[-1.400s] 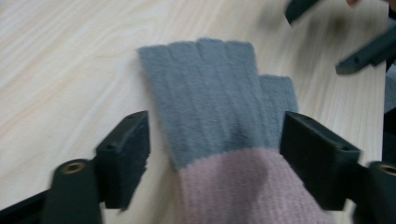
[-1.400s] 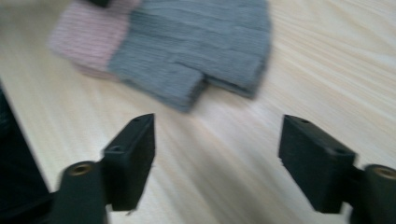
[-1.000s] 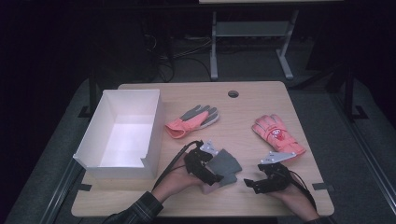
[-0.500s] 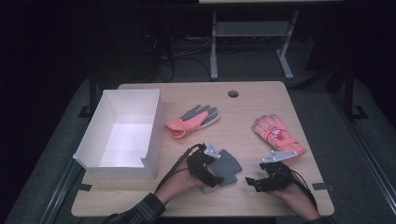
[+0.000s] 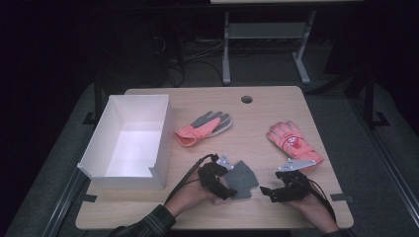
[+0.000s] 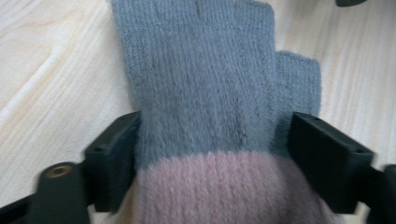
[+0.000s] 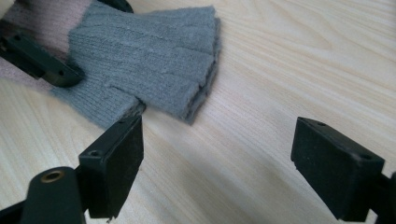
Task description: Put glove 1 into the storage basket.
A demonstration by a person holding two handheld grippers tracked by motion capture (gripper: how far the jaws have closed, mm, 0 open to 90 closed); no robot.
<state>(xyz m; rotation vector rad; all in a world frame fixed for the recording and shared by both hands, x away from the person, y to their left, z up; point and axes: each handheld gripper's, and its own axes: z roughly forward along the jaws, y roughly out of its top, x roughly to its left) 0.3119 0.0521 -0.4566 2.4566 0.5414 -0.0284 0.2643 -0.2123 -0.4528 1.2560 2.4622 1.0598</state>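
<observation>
our left gripper (image 5: 228, 181) jaws had just been closing around the grey glove (image 6: 205, 88) beside the white box (image 5: 99, 143), to lift it; right gripper (image 7: 217, 161) jaws stood open, empty.

The surface (image 5: 296, 101) is a pale wooden top with a round dark hole (image 5: 246, 99) near its far edge. At its left side stands a white box (image 5: 160, 136) (open at the top). Near the middle lies a salmon and grey glove (image 5: 202, 127), and well apart from it, toward the right, a bright salmon glove (image 5: 291, 142) with a printed patch. At the near edge lies a grey knitted glove (image 5: 243, 177) with a pinkish cuff, flat on the wood.
</observation>
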